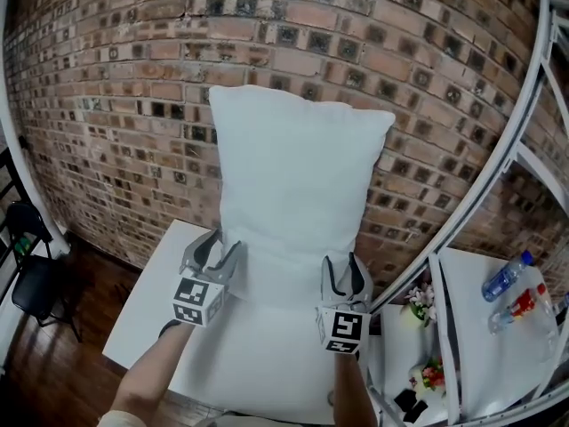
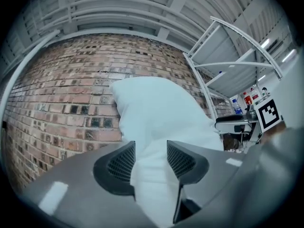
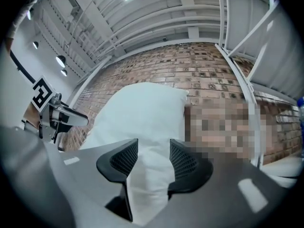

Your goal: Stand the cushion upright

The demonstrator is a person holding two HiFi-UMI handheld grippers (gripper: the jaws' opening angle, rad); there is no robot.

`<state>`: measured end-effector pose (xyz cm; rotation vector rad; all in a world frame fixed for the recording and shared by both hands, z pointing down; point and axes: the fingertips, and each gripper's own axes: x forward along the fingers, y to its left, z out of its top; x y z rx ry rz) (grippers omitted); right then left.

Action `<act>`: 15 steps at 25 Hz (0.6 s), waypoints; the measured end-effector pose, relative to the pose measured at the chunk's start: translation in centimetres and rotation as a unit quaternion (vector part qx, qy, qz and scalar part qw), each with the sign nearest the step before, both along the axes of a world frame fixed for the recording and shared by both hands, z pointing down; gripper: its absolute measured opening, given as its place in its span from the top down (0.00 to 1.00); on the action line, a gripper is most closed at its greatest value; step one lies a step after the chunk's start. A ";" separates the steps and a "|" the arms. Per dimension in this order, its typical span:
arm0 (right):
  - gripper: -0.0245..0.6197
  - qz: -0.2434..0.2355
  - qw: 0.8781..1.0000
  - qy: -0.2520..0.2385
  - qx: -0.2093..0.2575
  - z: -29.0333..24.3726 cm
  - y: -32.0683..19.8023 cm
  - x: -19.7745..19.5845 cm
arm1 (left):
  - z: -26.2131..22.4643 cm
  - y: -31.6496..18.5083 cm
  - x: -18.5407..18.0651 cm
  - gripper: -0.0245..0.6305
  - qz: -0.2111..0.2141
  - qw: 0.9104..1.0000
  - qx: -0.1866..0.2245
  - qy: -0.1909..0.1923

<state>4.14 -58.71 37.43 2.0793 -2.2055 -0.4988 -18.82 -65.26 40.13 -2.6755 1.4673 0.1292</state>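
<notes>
Two bottles at far right, on a white surface inside the shelving frame (image 1: 502, 149): a clear bottle (image 1: 505, 277) with a blue cap and, just beside it, a second bottle (image 1: 524, 302) with a red label, print too small to read. Only black-and-white square patterns on the gripper cubes, no readable words. Upright on the white table (image 1: 151, 318), in front of the brick wall (image 1: 107, 87): the white cushion (image 1: 293, 176), standing on a short edge. At its lower left corner, the left gripper (image 1: 216, 251), jaws apart, cushion fabric between the pads but not pinched. Likewise at the lower right corner, the right gripper (image 1: 346, 270): jaws spread, fabric between them, not clamped. Close on the cushion's right, the white frame's slanted bars, with small flowers (image 1: 418, 302) low beside them. At far left, a black chair (image 1: 27, 278) on dark wooden floor (image 1: 62, 345), well apart from the table.
</notes>
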 end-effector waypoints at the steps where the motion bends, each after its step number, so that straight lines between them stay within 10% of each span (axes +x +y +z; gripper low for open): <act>1: 0.65 -0.002 1.000 0.000 0.000 -0.1 0.4 -0.2 | 0.0 0.6 0.1 0.67 0.001 1.000 -0.005 0.004; 15: 0.85 -0.055 0.998 0.000 -0.019 -0.6 7.4 -5.4 | -1.8 10.2 2.3 0.73 -0.001 1.000 0.004 0.031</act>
